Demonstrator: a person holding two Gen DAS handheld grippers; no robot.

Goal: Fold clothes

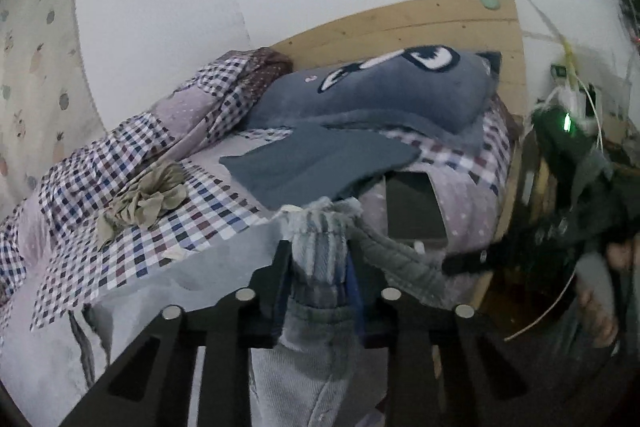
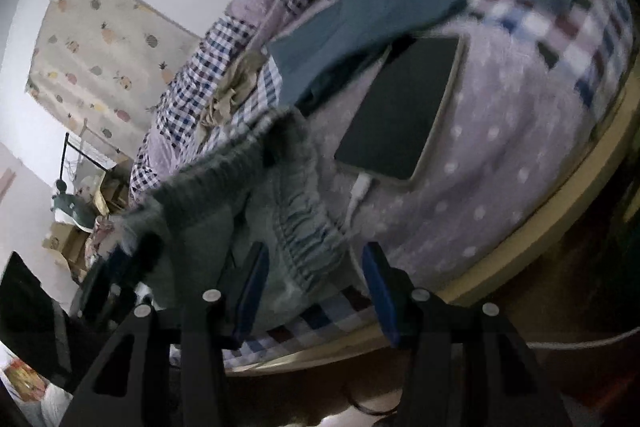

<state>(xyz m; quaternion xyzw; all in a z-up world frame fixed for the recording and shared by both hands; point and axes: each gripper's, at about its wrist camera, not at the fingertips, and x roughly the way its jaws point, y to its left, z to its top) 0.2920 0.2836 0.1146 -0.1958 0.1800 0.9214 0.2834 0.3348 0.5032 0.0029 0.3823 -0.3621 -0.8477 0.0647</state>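
Left wrist: L jaws clamped on garment (image 1: 320, 255), R jaws apart, over checked bedspread (image 1: 192, 211) by wood headboard (image 1: 400, 27).

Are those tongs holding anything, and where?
The left tongs pinch the pale garment at a bunched edge. The right tongs are open around its gathered band, gripping nothing.

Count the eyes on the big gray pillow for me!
2: one eye near the pillow's top corner by the wooden headboard, the other eye lower left of it.
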